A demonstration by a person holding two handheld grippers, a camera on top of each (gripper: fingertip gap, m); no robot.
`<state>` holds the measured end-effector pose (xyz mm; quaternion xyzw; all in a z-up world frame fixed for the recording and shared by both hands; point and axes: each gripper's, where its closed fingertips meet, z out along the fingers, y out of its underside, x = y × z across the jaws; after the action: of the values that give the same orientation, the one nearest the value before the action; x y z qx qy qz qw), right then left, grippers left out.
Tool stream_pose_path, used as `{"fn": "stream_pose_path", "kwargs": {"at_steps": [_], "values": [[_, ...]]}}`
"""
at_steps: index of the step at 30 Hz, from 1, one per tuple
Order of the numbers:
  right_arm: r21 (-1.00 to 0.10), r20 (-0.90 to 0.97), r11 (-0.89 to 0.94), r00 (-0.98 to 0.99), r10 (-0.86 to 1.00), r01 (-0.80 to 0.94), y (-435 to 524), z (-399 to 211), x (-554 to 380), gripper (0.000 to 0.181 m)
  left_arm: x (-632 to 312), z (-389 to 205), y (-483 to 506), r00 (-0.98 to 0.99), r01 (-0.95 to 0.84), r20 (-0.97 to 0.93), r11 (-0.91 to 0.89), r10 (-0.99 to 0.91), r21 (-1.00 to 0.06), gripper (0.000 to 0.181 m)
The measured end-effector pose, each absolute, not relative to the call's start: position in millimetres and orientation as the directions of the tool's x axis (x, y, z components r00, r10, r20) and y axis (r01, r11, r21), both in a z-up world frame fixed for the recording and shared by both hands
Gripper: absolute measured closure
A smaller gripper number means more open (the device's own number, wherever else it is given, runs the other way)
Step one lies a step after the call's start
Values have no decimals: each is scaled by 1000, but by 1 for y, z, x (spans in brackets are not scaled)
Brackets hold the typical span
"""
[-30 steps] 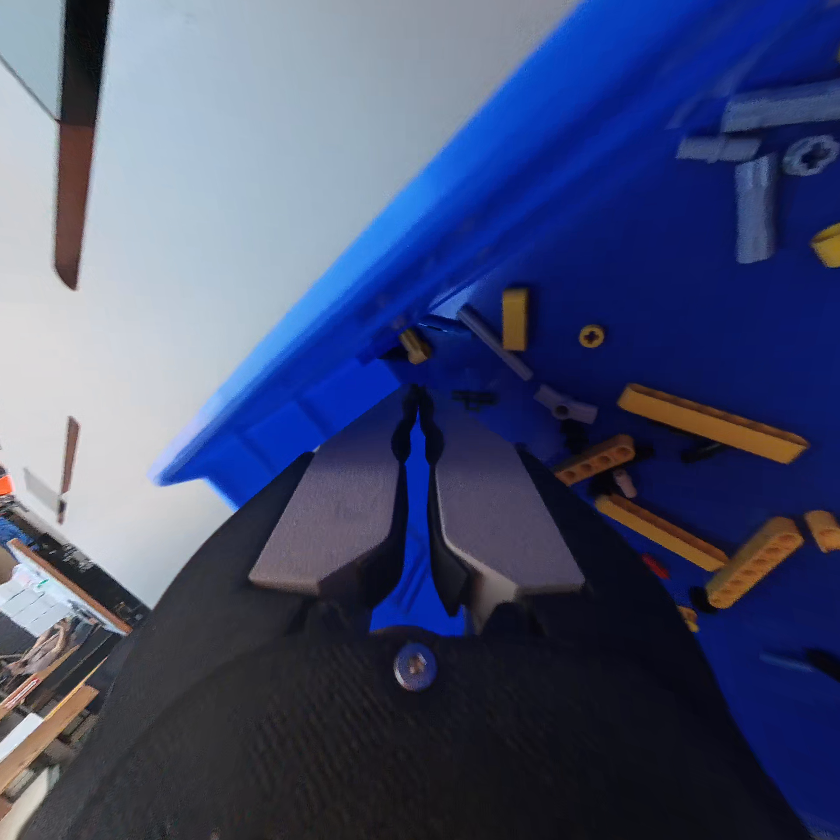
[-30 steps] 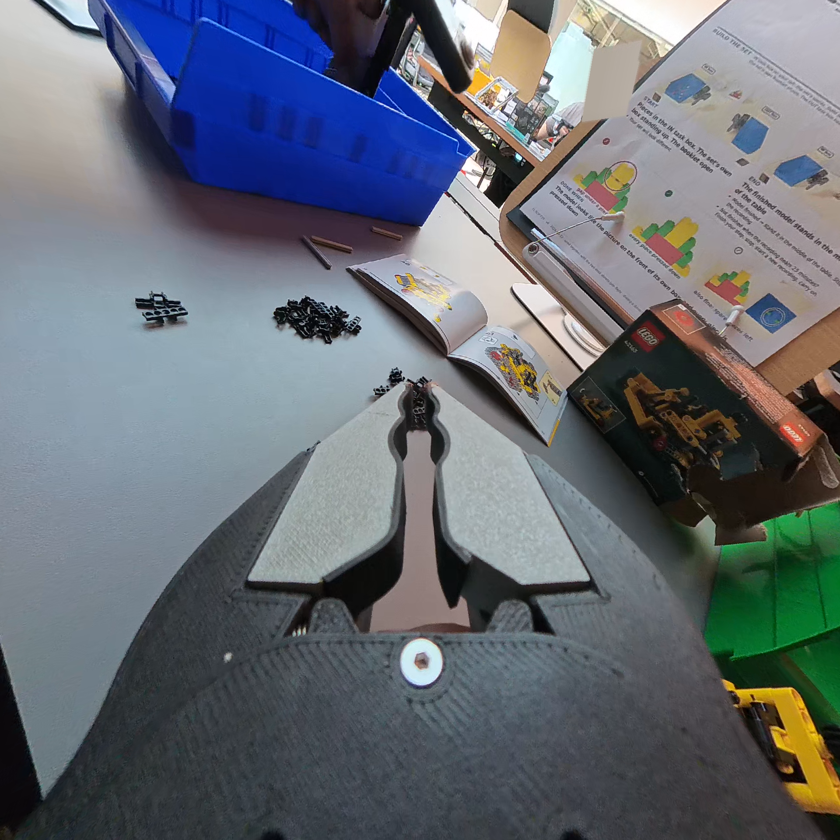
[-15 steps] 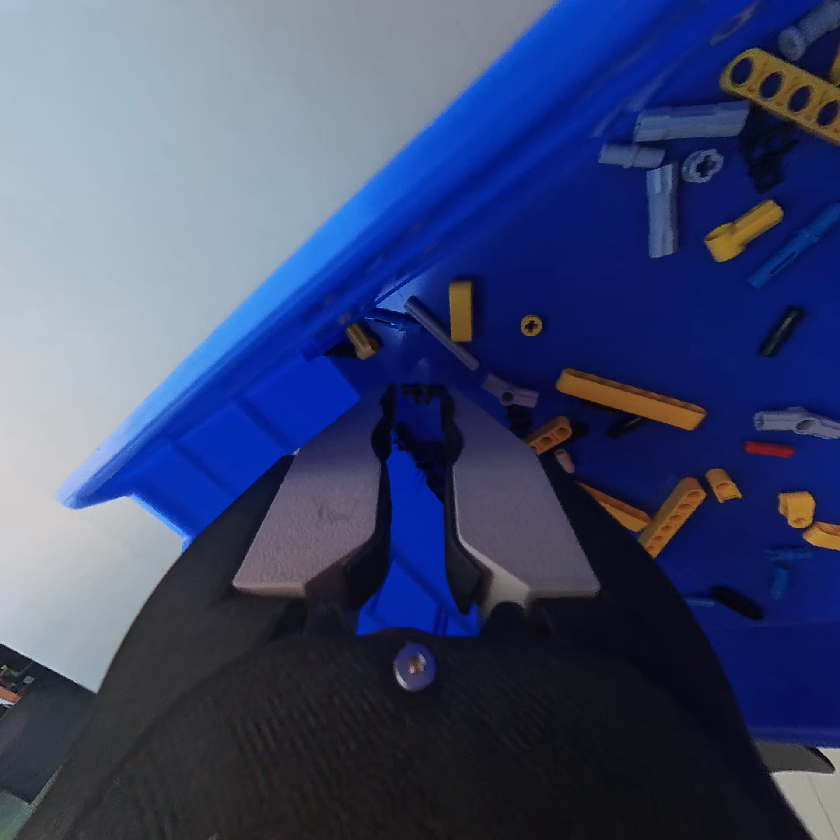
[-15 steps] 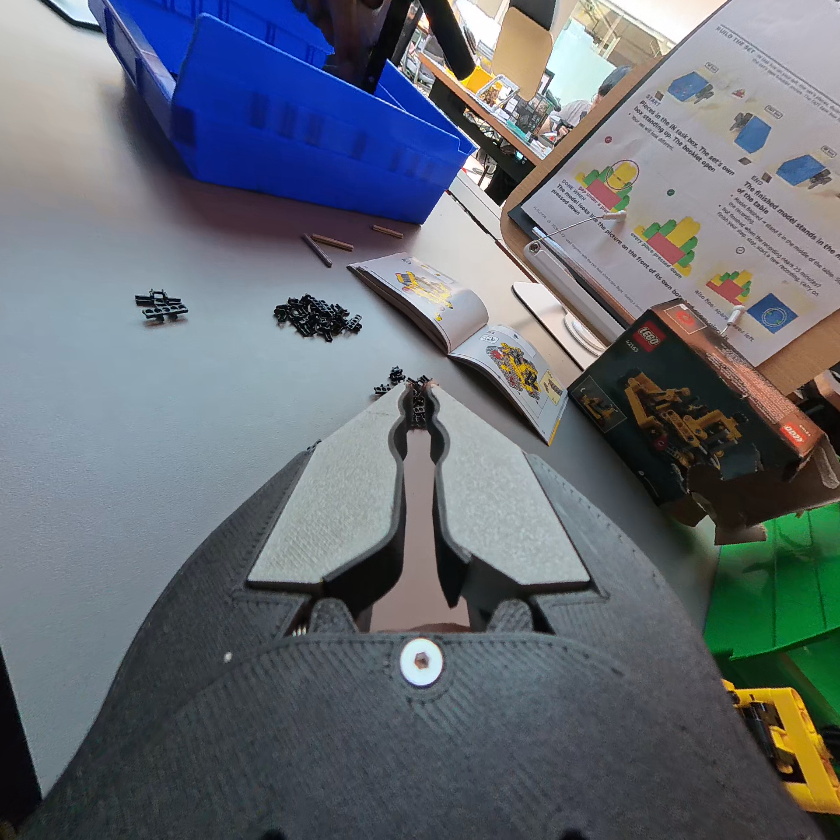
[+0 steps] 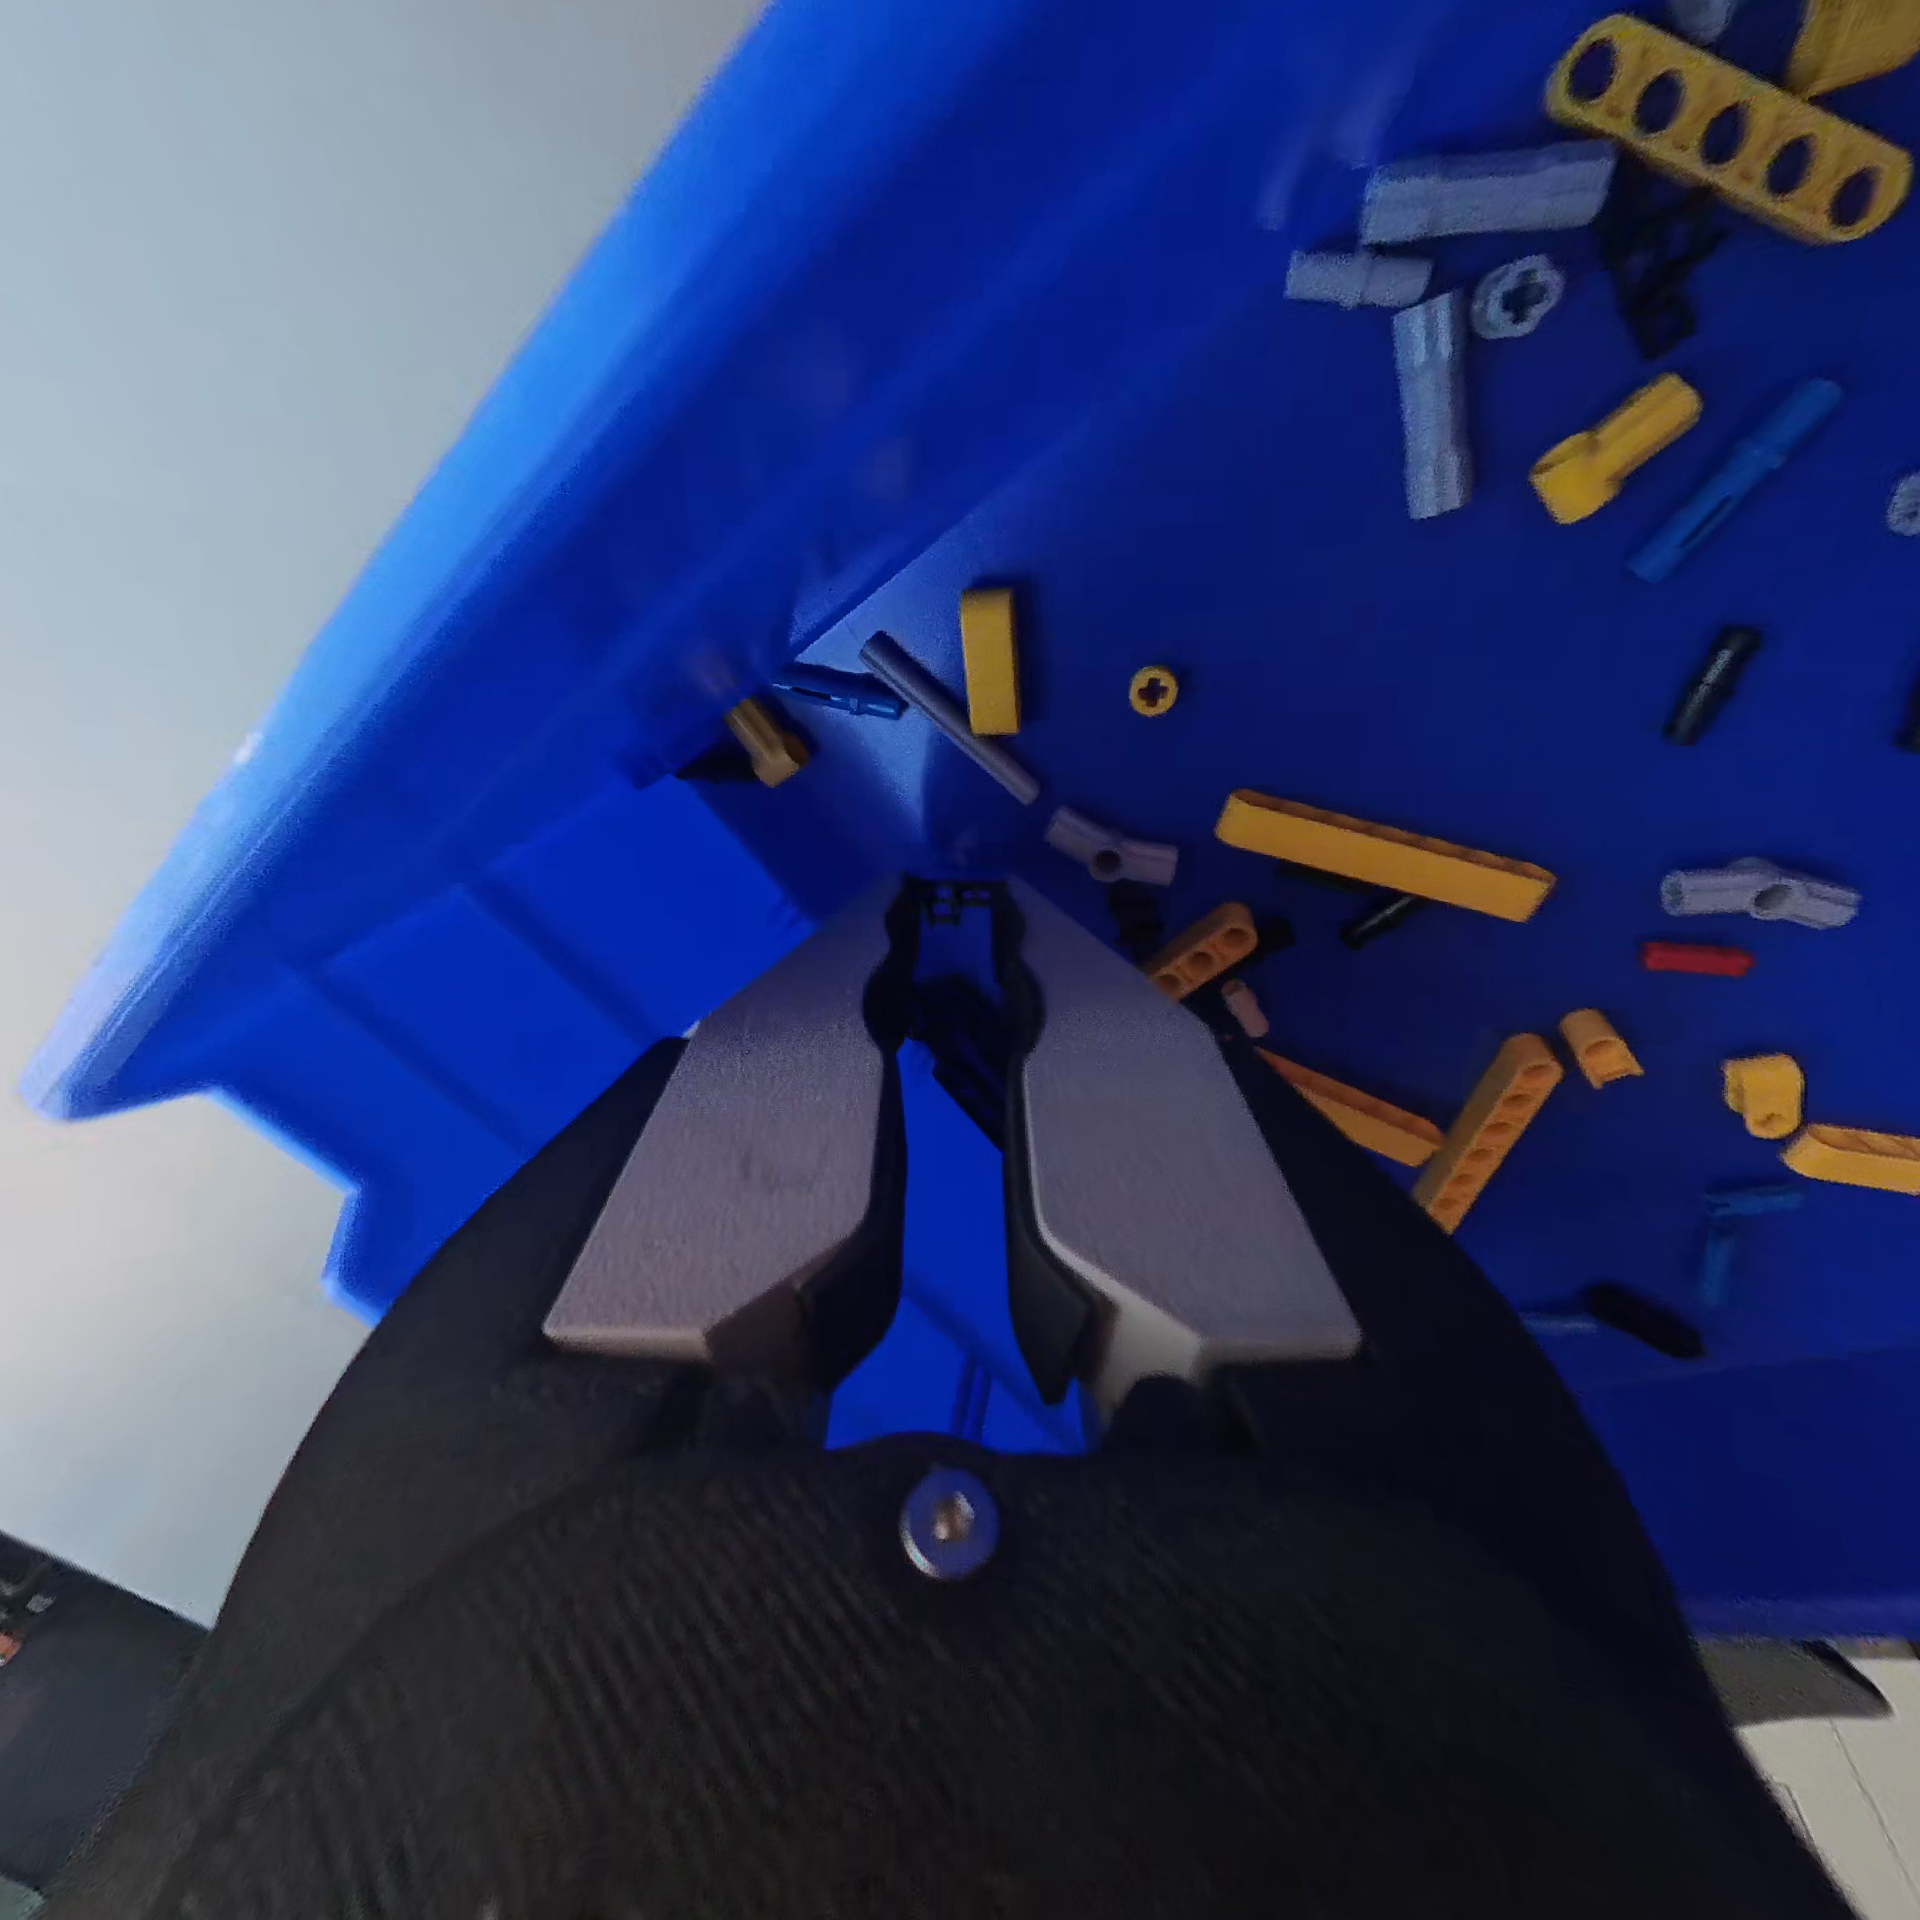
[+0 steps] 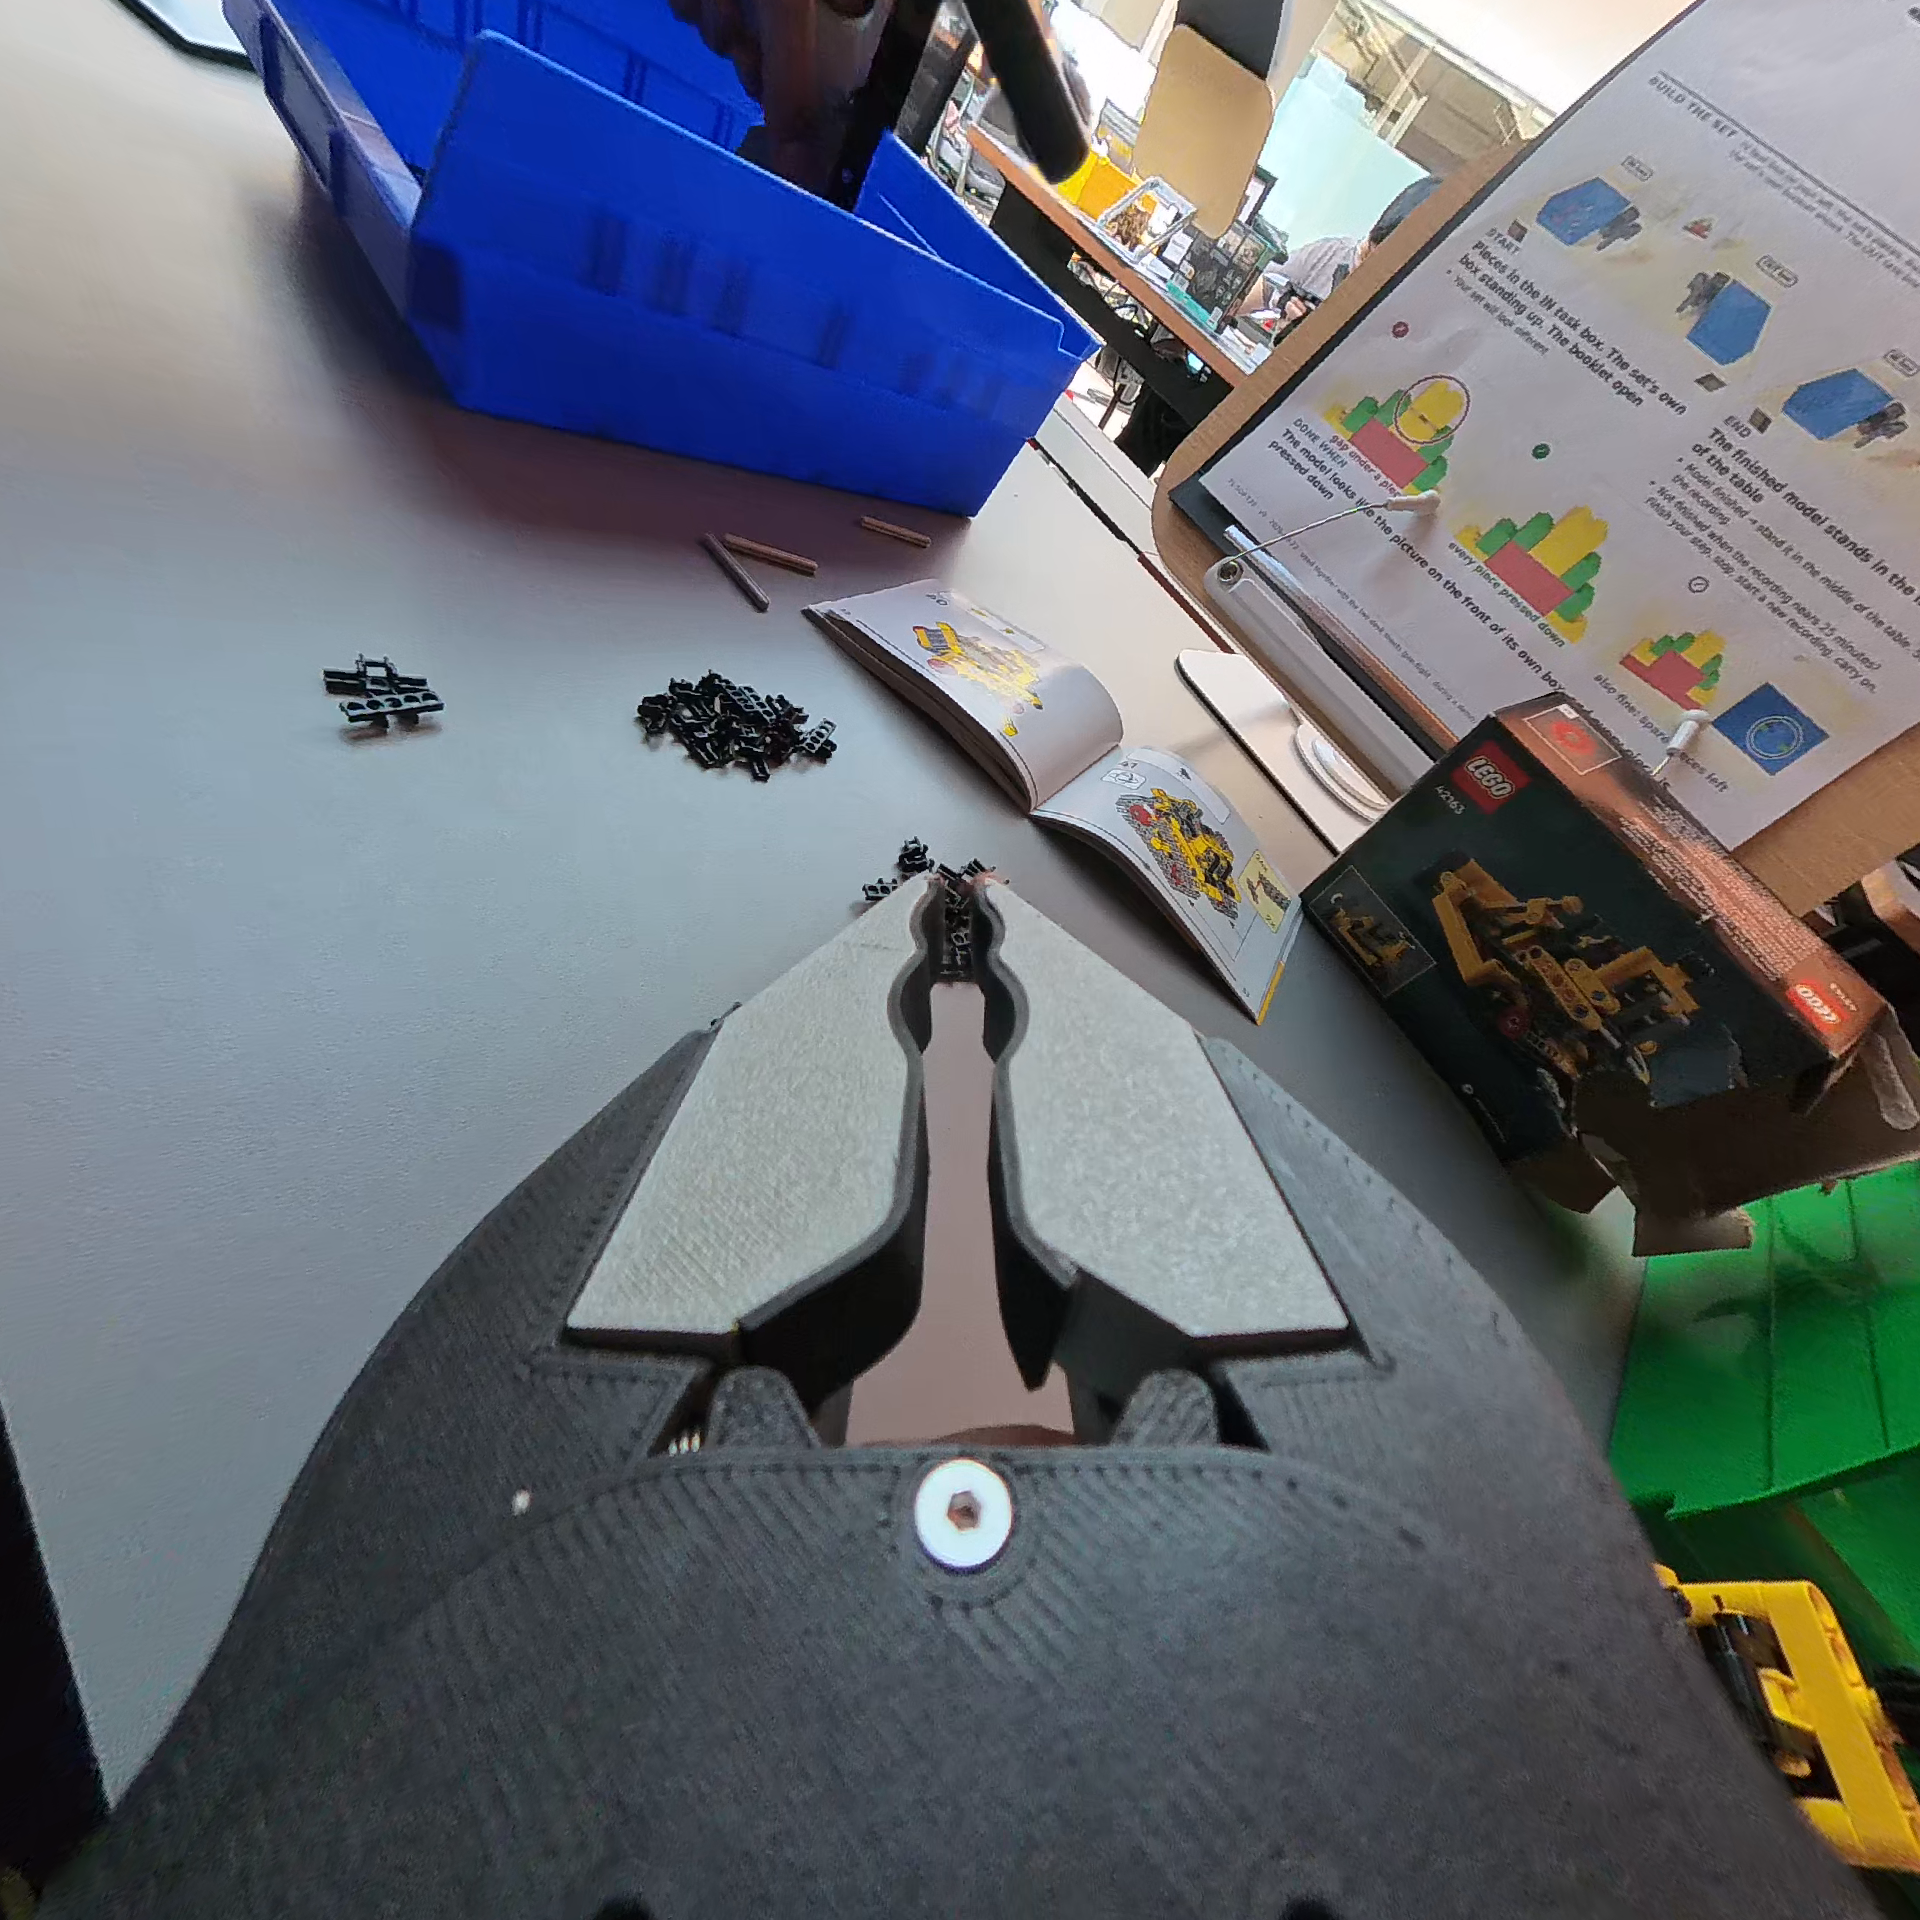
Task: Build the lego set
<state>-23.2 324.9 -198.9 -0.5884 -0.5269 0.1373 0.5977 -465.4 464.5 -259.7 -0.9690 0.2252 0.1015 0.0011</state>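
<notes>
Lego pieces (image 5: 1382, 854) — yellow beams, grey connectors — loose across smooth blue bin (image 5: 727, 416), hemmed by corner walls. Left gripper (image 5: 954, 902) slightly parted around black track link (image 5: 956, 906). Right gripper (image 6: 961, 894) pinching black links (image 6: 958, 930) above bare matte table (image 6: 260, 935).

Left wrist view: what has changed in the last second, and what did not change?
The left tool, shut a second ago, opened inside the blue bin and now spans a small black piece at its tips; whether it grips it is unclear. The right tool stayed shut on a black piece above the table.
</notes>
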Motion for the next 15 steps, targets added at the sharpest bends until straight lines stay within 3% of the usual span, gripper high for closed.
{"fn": "stream_pose_path", "kwargs": {"at_steps": [5, 8, 10, 12, 15], "values": [[-846, 471, 272, 406, 783, 458, 325, -199, -23, 181, -419, -200, 464, 868, -494, -164, -845, -468, -203, 170], [-843, 474, 273, 402, 783, 463, 325, -200, -24, 181, -329, -147, 434, 775, -581, -42, -686, -630, -438, 170], [-841, 478, 276, 398, 783, 465, 324, -200, -25, 181, -260, -130, 393, 649, -627, 46, -569, -759, -532, 171], [-839, 482, 281, 395, 782, 466, 323, -200, -25, 181, -203, -137, 349, 513, -682, 101, -475, -853, -556, 171], [-837, 486, 286, 392, 781, 467, 322, -200, -25, 181, -145, -180, 295, 353, -771, 157, -382, -922, -510, 171]]}}
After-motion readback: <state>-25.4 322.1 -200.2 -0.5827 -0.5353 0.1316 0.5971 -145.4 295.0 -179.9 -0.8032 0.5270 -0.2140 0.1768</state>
